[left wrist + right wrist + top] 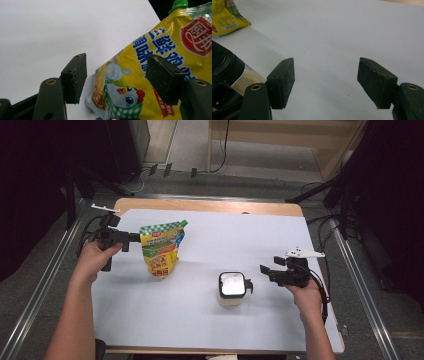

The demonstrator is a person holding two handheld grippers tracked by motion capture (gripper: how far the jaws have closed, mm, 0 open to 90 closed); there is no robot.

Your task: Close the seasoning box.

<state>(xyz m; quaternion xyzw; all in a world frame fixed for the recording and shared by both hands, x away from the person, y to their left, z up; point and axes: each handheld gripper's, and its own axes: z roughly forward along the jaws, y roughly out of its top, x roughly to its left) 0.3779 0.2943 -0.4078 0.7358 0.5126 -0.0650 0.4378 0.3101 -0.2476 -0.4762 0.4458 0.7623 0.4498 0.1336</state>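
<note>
A glossy plastic pouch (pixel 160 75), printed in yellow and green with a green plastic cap (pixel 179 3), catches the light along its creased film. The table (pixel 210 206) shows pale wood at its far edge under a smooth, matt white sheet (pixel 215 245) that looks like paper. Both the left gripper (pixel 116 77) and the right gripper (pixel 325 83) are matt black plastic, their pads (pixel 375 81) rough and grainy, with small brass-coloured metal eyelets (pixel 256 87) set into the arms. The jar (pixel 232 290) has a shiny, mirror-like metal lid framed in black plastic, over a pale, cloudy body.
</note>
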